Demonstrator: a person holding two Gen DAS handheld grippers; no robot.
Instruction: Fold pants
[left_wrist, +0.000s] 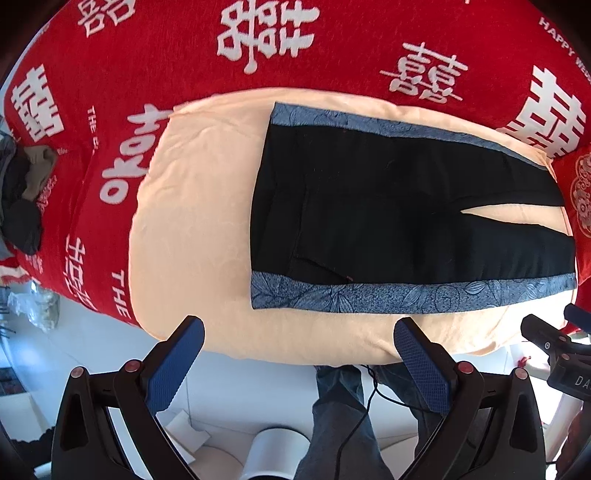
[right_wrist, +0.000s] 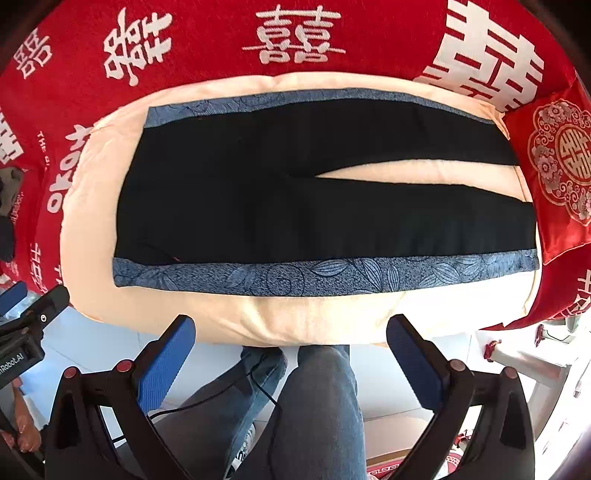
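Note:
Black pants (left_wrist: 388, 206) with blue patterned side stripes lie flat on a cream cloth (left_wrist: 192, 221), waistband to the left and legs to the right, slightly parted. They also show in the right wrist view (right_wrist: 277, 206). My left gripper (left_wrist: 299, 339) is open and empty, held above the cloth's near edge. My right gripper (right_wrist: 291, 336) is open and empty, also at the near edge, in front of the pants' middle. The right gripper shows at the right edge of the left wrist view (left_wrist: 554, 343).
The cream cloth (right_wrist: 240, 317) lies on a red blanket (left_wrist: 147, 66) with white characters. A red embroidered cushion (right_wrist: 557, 170) sits by the leg ends. A dark heap of clothes (left_wrist: 22, 195) lies at far left. The person's jeans-clad legs (right_wrist: 317, 406) are below the grippers.

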